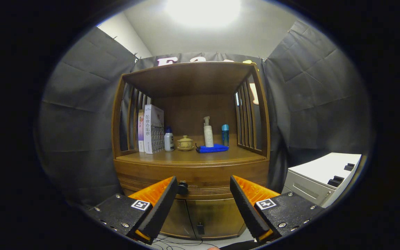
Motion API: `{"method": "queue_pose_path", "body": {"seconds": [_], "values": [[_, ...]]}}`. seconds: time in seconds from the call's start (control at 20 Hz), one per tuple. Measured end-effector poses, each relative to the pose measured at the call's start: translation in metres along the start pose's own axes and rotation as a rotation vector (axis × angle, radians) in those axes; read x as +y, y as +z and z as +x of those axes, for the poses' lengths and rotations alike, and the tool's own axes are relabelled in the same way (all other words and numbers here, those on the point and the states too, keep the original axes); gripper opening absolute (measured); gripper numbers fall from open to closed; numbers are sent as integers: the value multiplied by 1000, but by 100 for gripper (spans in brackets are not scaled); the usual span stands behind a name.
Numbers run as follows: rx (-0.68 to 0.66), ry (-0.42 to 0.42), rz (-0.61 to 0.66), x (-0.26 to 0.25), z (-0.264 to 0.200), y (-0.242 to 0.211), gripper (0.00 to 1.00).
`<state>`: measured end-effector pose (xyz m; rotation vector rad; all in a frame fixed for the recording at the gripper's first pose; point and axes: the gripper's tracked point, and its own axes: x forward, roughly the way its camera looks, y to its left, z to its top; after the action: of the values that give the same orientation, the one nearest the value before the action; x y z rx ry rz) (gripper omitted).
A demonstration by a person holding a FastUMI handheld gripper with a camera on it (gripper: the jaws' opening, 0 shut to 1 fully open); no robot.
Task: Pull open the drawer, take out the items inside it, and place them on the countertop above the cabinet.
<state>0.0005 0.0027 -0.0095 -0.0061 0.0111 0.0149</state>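
Dark cloth walls surround a wooden cabinet (pixel 191 163) whose countertop (pixel 189 156) carries books, bottles, a small pot and a blue cloth. I see the drawer (pixel 193 177) shut below that top's front edge, a long wooden band lying crosswise, its dark knob (pixel 182 188) pointing at me. My gripper (pixel 203 198) is spread wide, empty, the knob just beside the left finger's tip.

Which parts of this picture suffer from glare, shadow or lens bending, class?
Gripper view: the ceiling light glares white; the cabinet posts bow outward from fisheye bending; shadow darkens the underside of its top shelf; the bottles and books on the countertop stay sharp; the open gripper fingers sit just short of the drawer knob.
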Motion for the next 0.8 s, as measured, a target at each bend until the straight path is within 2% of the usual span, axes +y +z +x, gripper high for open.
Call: {"method": "queue_pose_path", "body": {"seconds": [0.4,0.8], "values": [[23,11,14,4,14,-10,94],[12,33,16,19,67,-12,94]]}}
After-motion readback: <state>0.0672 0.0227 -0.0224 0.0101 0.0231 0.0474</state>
